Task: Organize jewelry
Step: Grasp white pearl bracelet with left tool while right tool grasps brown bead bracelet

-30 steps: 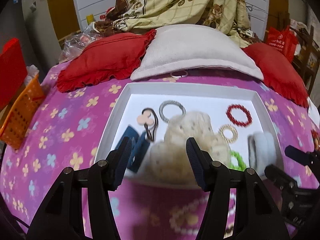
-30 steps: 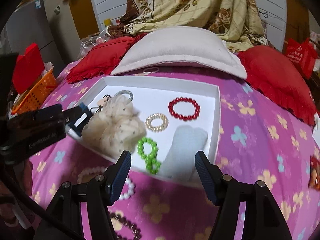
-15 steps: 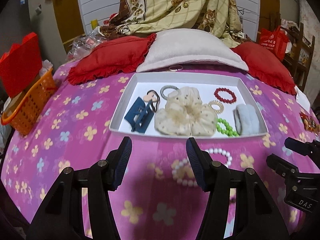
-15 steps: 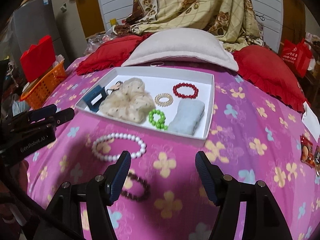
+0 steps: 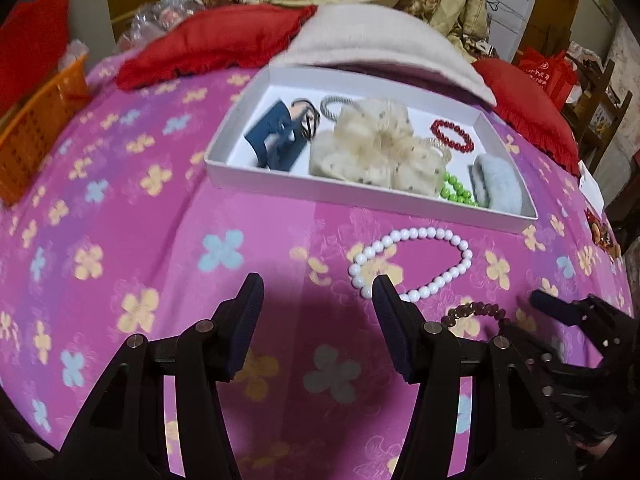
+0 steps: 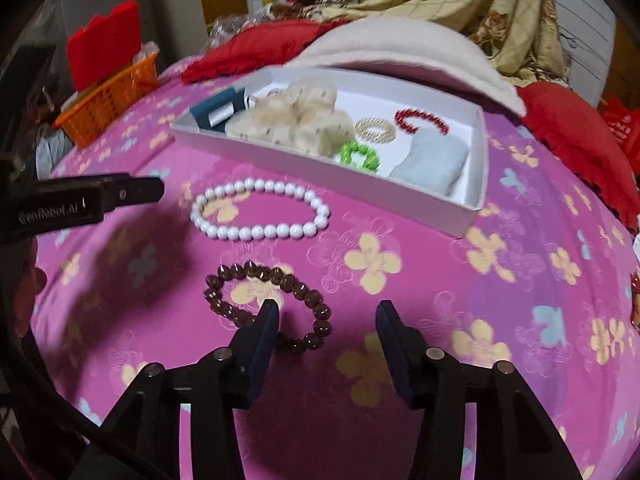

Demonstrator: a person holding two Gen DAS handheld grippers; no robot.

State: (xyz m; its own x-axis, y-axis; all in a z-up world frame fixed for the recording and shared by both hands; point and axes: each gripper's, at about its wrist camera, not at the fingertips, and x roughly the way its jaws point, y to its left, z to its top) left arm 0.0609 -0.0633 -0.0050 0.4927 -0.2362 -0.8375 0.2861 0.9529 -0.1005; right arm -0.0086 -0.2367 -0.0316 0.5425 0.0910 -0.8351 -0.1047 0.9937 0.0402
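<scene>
The white tray (image 6: pixel 436 204) sits in the upper middle of the right view, its near wall running down to the right and its far edge close under the grey pillow (image 6: pixel 404 50). Inside lie a blue clip (image 5: pixel 272 140), a cream scrunchie (image 5: pixel 376 152), a gold ring (image 6: pixel 375 129), a red bracelet (image 6: pixel 420 120), green beads (image 6: pixel 359 156) and a grey pad (image 6: pixel 432 162). In front of the near wall, on the pink sheet (image 6: pixel 500 320), the white bracelet (image 6: pixel 260 216) lies just beside the tray without touching it, and the brown bracelet (image 6: pixel 268 304) lies nearer the camera, apart from the white one. Bare sheet spreads to the lower right of the right view and the left half of the left view. An orange basket (image 6: pixel 108 100) stands at the sheet's left edge, red cushions (image 5: pixel 212 40) behind.

The right gripper (image 6: pixel 326 314) is spread wide and holds nothing; its left finger overlaps the brown bracelet's ring, but whether it touches is unclear. The left gripper (image 5: pixel 318 292) is likewise spread wide and empty, low over the sheet, its right finger close to the white bracelet's near end.
</scene>
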